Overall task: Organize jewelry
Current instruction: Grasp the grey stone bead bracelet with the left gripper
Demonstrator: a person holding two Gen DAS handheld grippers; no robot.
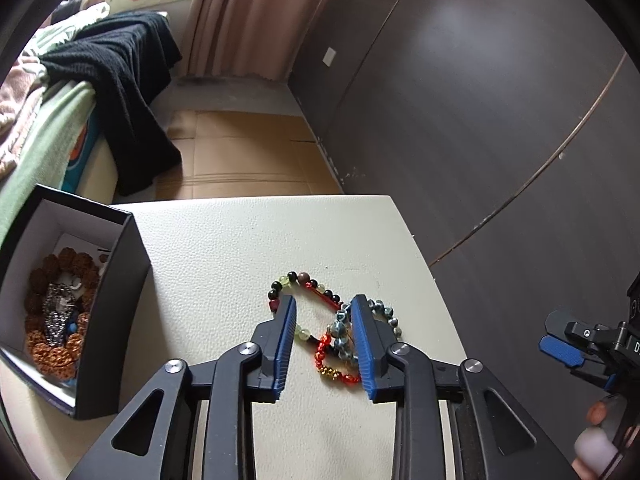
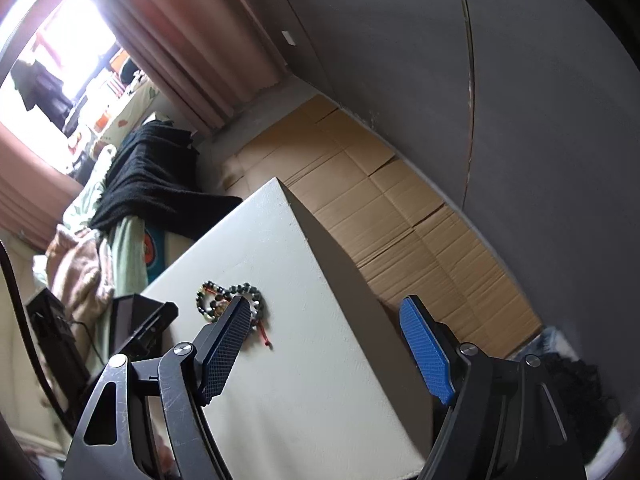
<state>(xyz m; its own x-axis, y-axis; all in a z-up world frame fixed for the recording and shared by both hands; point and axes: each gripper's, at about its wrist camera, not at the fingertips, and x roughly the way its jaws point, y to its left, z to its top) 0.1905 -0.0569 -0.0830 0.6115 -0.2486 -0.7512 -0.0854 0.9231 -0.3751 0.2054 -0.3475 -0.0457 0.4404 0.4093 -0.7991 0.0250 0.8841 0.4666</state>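
On a cream-white table (image 1: 224,248), the left gripper (image 1: 323,308) stands with its jaws apart over a tangle of beaded bracelets, clamped on nothing. The multicoloured bracelet (image 1: 298,278) of black, green and red beads loops between and just ahead of the two blue-padded fingers (image 1: 287,336), while the blue-grey bracelet (image 1: 344,330) lies against the right-hand finger, spilling to either side of it. Off to the left of the jaws, well apart from them, sits an open black box (image 1: 120,280) holding brown beaded pieces. The right gripper (image 2: 326,312) hangs beyond the table's right edge, its jaws wide apart and empty; both bracelets lie ahead of its left finger, partly hidden behind the fingertip.
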